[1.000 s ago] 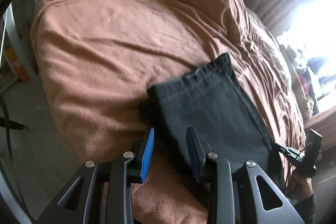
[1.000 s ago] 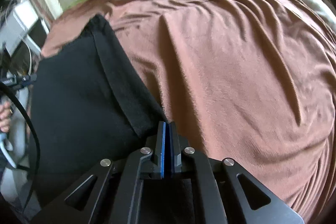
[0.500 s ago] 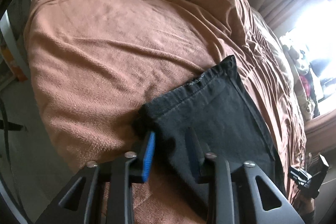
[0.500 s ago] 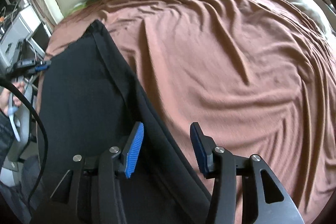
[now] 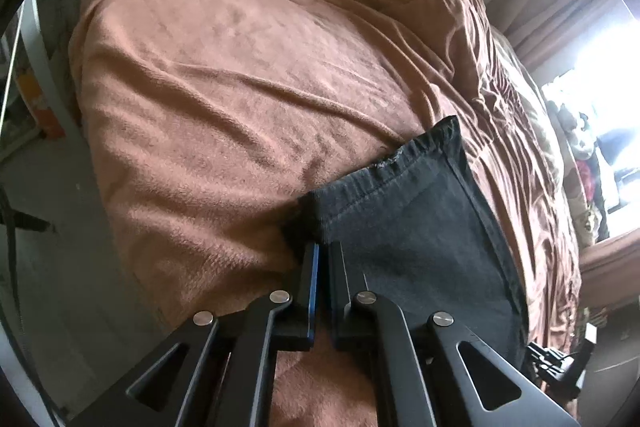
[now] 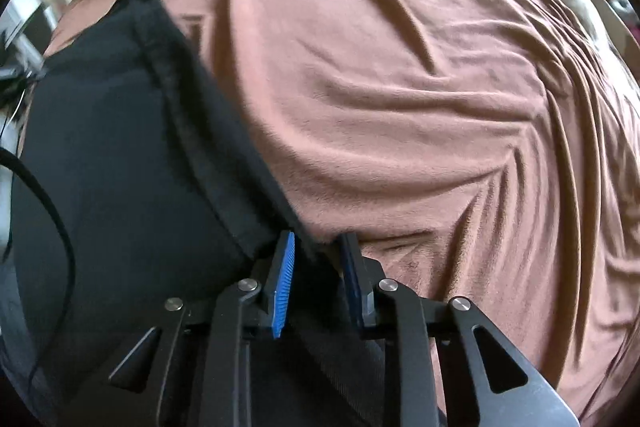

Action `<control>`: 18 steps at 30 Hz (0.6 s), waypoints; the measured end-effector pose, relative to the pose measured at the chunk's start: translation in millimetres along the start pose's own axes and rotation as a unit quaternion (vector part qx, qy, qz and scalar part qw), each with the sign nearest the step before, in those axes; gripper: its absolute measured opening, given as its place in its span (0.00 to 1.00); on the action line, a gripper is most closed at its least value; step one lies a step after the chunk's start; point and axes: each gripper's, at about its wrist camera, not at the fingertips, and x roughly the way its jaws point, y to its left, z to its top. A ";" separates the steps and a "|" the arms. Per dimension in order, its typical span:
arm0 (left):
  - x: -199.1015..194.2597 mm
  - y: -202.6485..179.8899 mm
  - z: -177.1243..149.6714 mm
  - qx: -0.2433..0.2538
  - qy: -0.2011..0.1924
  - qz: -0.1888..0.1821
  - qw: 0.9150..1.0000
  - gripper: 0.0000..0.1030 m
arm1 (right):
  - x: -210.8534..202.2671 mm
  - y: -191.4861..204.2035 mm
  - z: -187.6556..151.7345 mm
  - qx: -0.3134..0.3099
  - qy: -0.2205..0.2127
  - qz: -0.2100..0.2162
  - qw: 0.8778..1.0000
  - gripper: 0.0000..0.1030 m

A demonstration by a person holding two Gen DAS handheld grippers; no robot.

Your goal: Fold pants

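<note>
Both claws close since a sec ago: left gripper (image 5: 323,259) now pinches the black pants (image 5: 412,227) corner at its tips; right gripper (image 6: 318,253), jaws narrowing, straddles the far edge w/o clamping. Pants lie part-folded on the brown blanket (image 5: 240,87); another fold appears left.
</note>
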 end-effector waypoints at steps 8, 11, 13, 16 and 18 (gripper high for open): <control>-3.6 8.1 -5.0 -0.024 0.014 -0.042 0.999 0.46 | -28.7 4.3 -9.8 0.030 -0.034 -0.010 0.999 0.20; 4.3 9.9 -6.0 -0.036 0.026 -0.052 0.998 0.46 | -43.1 4.8 -21.7 0.046 -0.043 0.001 0.998 0.20; 9.9 11.4 -6.5 -0.048 0.031 -0.059 0.997 0.46 | -53.2 3.1 -30.3 0.059 -0.050 0.004 0.997 0.20; 17.8 14.5 -3.2 -0.076 0.038 -0.075 0.994 0.46 | -66.9 -2.1 -44.3 0.081 -0.062 0.010 0.995 0.20; 21.5 14.8 -0.2 -0.085 0.040 -0.082 0.992 0.46 | -78.3 -4.0 -55.1 0.095 -0.073 0.008 0.993 0.20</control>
